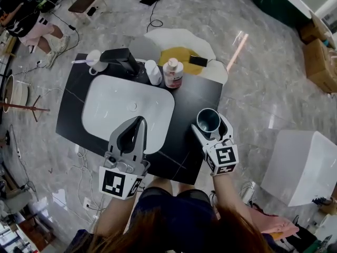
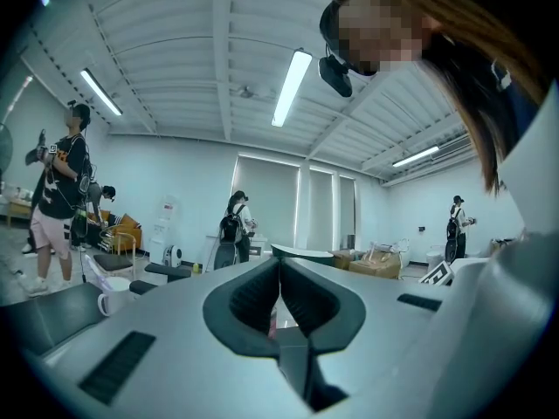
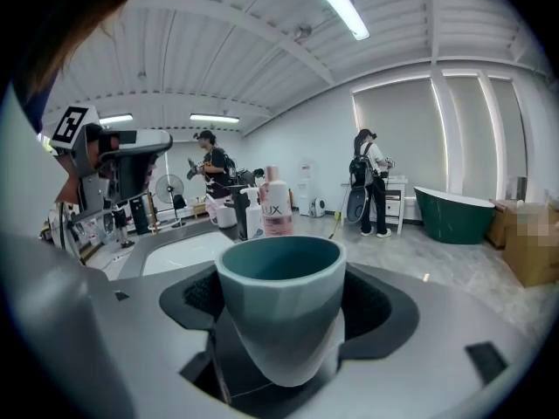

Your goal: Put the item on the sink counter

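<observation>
Right tongs: clamped on a teal cup. The pads press its sides from left and right. The cup is upright with its mouth up, and nothing shows inside it.

Cup location: over the right front part of the black desk, close to its right edge and to the right of the white basin. It's in the grip. I can't tell whether its base touches the desk top; the tongs body hides that in both views.

Left tongs: clenched, tips meeting, nothing between them. They sit over the front of the basin and point across it toward the faucet.

Back edge of the desk, left to right:
- white mug, at the back left corner, just beside the faucet
- black faucet, behind the basin
- white pump bottle, upright
- LUX bottle with a pink label and white cap, just beside the pump bottle

All four are well apart from the cup.

Surroundings:
- grey marble-look floor
- white box on the floor to the right of the desk
- cardboard boxes further right
- dark green bathtub, in the background of the right gripper view
- several people standing around the room; one is at the top left of the head view
</observation>
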`<action>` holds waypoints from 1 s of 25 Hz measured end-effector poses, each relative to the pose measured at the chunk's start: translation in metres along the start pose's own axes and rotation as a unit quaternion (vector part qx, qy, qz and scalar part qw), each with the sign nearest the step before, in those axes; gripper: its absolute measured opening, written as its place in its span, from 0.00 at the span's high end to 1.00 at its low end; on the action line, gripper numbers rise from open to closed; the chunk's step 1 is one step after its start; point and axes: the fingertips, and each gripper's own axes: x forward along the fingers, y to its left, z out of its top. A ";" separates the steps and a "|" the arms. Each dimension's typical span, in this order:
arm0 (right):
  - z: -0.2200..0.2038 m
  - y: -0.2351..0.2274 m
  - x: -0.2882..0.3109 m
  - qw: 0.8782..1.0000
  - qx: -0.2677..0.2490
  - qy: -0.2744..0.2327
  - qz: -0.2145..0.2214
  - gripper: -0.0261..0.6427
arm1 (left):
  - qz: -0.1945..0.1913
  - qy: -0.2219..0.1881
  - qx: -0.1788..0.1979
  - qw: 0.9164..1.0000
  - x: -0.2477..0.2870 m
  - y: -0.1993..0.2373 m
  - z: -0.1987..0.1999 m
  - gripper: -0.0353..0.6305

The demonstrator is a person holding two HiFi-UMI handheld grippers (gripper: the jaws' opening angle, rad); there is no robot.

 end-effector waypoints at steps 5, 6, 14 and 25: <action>-0.010 0.000 0.007 1.000 -0.002 0.012 -0.003 0.36 | 0.006 0.002 0.002 1.000 -0.001 0.005 0.000 0.91; -0.012 0.000 0.008 1.000 -0.002 0.013 -0.003 0.36 | 0.008 0.002 0.002 1.000 -0.001 0.007 0.000 0.91; -0.017 -0.002 0.014 1.000 -0.003 0.015 -0.010 0.36 | 0.012 0.003 0.002 1.000 -0.002 0.012 -0.002 0.91; -0.028 0.003 0.005 0.999 0.013 0.034 -0.005 0.32 | 0.007 0.001 0.001 1.000 0.002 0.009 0.000 0.91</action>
